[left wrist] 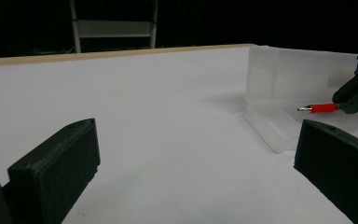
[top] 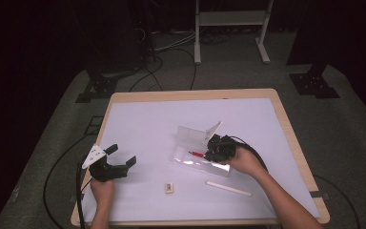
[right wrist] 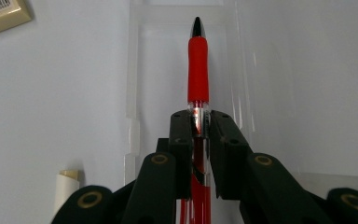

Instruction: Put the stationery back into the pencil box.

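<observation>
The red pen (right wrist: 198, 70) lies over the clear case (top: 190, 136), its long axis running straight out from the right gripper (right wrist: 199, 122), which clamps it. The left gripper (top: 121, 155), jaws wide, waits well apart from the case.

Red pen (right wrist: 198, 70) with black tip showing in clear case (top: 190, 136); cream eraser (top: 169, 188) lying at 7 o'clock on white mat (top: 143, 124)
</observation>
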Motion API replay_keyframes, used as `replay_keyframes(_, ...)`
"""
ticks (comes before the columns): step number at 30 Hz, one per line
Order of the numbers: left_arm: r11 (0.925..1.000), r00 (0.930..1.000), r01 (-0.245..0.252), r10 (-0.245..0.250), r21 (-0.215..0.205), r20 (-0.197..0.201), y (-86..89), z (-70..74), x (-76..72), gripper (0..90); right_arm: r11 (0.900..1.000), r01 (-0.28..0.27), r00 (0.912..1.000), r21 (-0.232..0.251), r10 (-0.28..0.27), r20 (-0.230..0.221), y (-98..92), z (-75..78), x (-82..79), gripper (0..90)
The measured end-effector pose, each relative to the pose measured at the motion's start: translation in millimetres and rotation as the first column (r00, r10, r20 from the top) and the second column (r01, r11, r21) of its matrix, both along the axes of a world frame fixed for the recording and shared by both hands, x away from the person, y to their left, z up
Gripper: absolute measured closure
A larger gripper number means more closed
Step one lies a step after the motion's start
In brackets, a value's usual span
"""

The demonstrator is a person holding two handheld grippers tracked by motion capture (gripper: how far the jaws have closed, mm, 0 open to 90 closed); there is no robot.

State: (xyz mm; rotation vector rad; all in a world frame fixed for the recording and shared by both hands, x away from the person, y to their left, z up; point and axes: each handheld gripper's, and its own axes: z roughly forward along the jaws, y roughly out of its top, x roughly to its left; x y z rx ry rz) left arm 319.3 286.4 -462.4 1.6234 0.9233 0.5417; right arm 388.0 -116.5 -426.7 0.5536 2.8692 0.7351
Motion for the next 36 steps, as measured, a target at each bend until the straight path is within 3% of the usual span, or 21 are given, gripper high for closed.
replay_keyframes(9, 1.0, 1.0, 0.0, 0.0, 0.0, 0.0, 0.0, 0.0, 0.0, 0.0, 1.0, 0.002, 1.0, -0.028, -0.002, -0.003, 1.7, -4.3, 1.8, 78.8)
replay_keyframes(36, 1.0, 1.0, 0.001, -0.001, 0.0, 0.0, 0.2, 0.0, 0.0, 0.0, 0.999, 0.0, 0.9995, -0.039, -0.001, -0.031, 4.8, -11.1, 4.6, 76.8)
